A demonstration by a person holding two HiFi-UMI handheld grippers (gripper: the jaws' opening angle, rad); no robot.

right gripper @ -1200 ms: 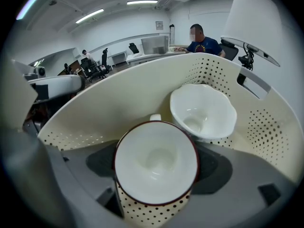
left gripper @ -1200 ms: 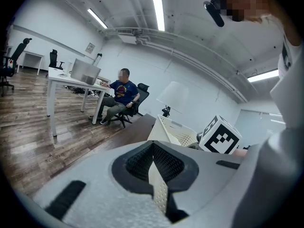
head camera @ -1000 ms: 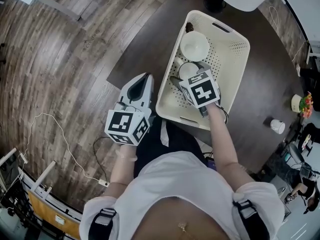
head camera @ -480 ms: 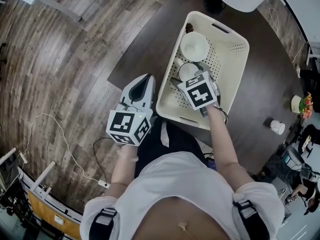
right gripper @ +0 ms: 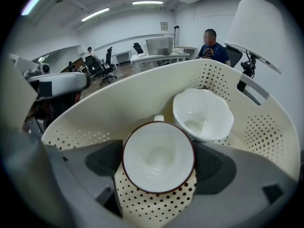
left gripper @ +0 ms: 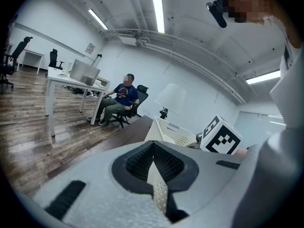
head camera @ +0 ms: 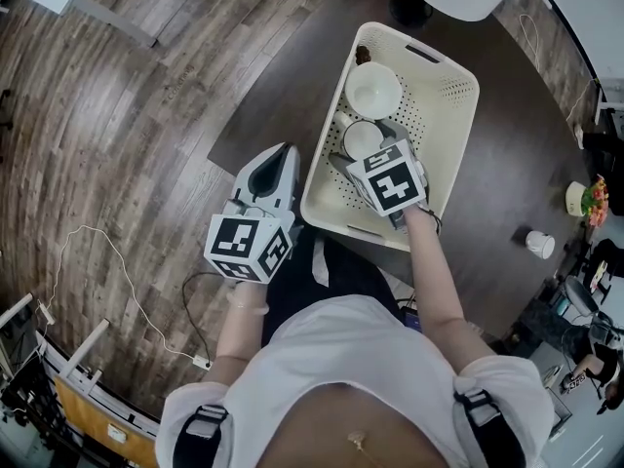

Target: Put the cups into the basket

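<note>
Cup (right gripper: 158, 156) between opening right fingers (right gripper: 102, 159), in basket (right gripper: 266, 127)

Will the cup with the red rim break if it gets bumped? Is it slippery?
The red-rimmed cup looks like shiny glazed ceramic, so it is probably hard, a bit slippery, and might chip if knocked against the white cup close behind it. It stands upright on the basket floor and looks wide, so it probably won't tip easily.
</note>
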